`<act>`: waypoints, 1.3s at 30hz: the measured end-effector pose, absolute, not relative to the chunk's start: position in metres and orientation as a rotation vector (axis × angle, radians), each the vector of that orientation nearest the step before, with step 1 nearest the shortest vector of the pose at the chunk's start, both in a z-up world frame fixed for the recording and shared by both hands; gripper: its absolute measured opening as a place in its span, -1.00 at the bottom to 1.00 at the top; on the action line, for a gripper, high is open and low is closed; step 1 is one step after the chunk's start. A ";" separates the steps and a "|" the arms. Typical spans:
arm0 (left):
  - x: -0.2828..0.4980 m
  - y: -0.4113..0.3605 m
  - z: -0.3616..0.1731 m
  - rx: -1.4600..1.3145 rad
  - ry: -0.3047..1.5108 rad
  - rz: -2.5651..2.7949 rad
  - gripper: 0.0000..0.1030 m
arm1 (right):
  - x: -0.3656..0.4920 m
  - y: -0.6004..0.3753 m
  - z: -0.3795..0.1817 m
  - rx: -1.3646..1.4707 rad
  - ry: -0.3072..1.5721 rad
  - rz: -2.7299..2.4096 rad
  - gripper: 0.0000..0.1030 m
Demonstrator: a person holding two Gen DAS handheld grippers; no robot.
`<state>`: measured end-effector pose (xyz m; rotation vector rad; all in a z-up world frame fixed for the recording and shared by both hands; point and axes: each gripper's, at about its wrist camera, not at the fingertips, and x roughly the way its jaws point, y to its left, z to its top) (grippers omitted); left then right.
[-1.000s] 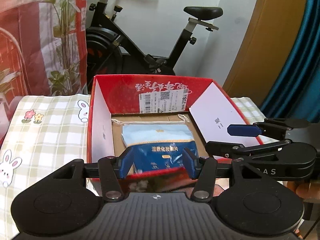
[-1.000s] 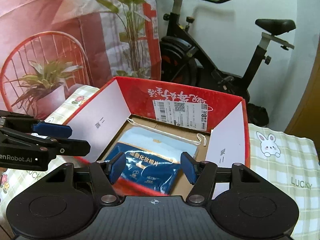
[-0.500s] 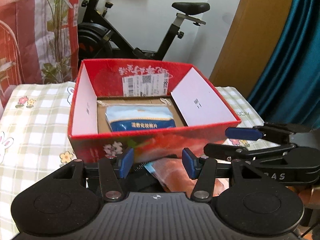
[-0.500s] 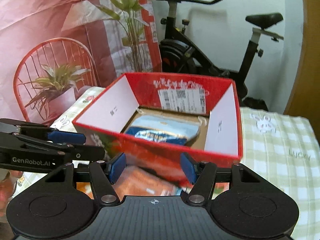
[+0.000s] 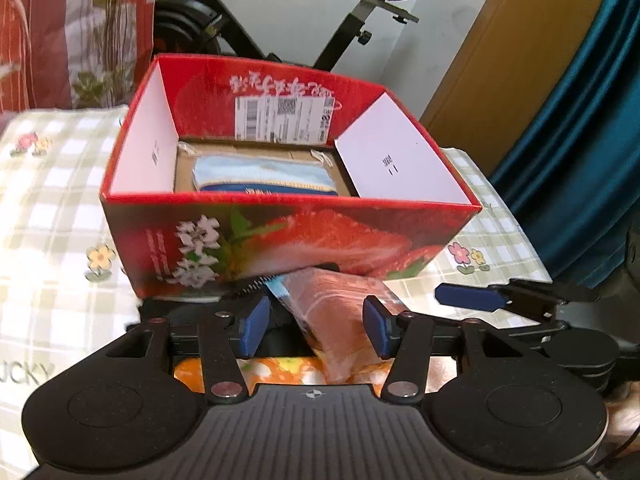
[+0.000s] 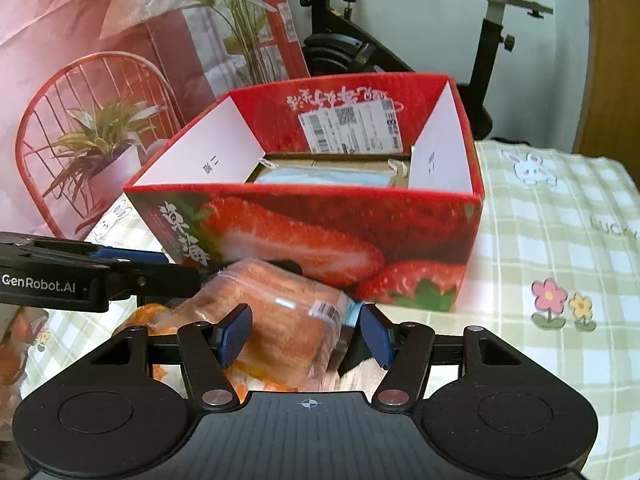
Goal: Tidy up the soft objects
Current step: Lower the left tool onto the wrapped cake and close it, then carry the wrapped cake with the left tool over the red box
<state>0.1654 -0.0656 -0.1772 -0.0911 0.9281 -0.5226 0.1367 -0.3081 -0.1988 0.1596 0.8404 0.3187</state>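
One blue pouch [image 5: 264, 178] already lay in the red box [image 5: 288, 240], ahead of both tools. The wrapped bread pack [image 6: 280, 320] sat unpacked between the half-wide right gripper [image 6: 304, 336] jaws, ungripped; left gripper [image 5: 316, 326] was closing around it, no contact. More items remained underneath.

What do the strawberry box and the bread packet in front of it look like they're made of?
Strawberry box: seemingly printed cardboard, slightly glossy outside; plain white flaps and a brown corrugated-looking floor show inside.
Bread packet: apparently thin clear plastic film, shiny and crinkled, with orange-brown bread visible through it and a barcode label stuck on.
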 end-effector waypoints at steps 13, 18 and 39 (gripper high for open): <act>0.168 -0.070 -0.189 -0.096 0.960 -0.524 -0.01 | 0.121 -0.301 -0.200 0.107 0.850 0.405 0.41; 0.170 -0.074 -0.194 -0.094 0.971 -0.536 -0.01 | 0.125 -0.299 -0.213 0.119 0.871 0.417 0.41; 0.177 -0.077 -0.206 -0.105 1.001 -0.552 0.00 | 0.139 -0.283 -0.228 0.037 0.844 0.492 0.41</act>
